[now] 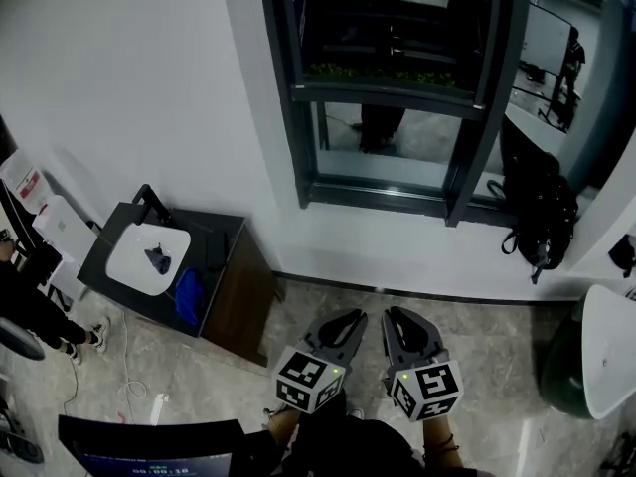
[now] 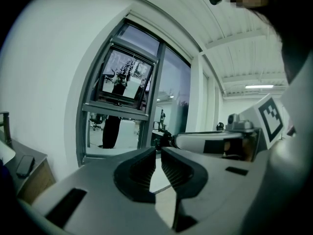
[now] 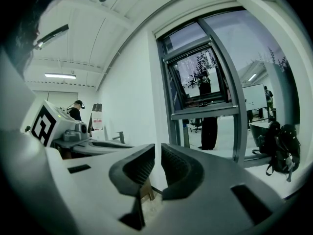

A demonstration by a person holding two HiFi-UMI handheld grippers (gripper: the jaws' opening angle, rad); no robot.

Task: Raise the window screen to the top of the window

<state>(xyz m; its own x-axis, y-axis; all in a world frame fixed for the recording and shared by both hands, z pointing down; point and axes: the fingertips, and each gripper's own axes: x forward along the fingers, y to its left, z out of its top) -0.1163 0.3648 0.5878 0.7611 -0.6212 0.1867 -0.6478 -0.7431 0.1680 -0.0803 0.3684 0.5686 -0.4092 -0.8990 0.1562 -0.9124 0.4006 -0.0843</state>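
Observation:
The dark-framed window (image 1: 393, 87) fills the wall ahead. A horizontal screen rail (image 1: 397, 95) crosses it about midway up the visible pane, with glass and reflections above and below. The same rail shows in the left gripper view (image 2: 117, 107) and in the right gripper view (image 3: 205, 110). Both grippers are held low and side by side over the floor, well short of the window. My left gripper (image 1: 345, 324) is shut with nothing between its jaws. My right gripper (image 1: 400, 321) is shut and holds nothing either.
A dark cabinet (image 1: 224, 266) with a white basin (image 1: 149, 256) stands against the wall on the left. A black backpack (image 1: 542, 212) hangs under the window's right corner. A white round table (image 1: 606, 351) is at the right edge, a person (image 1: 30, 296) at the left.

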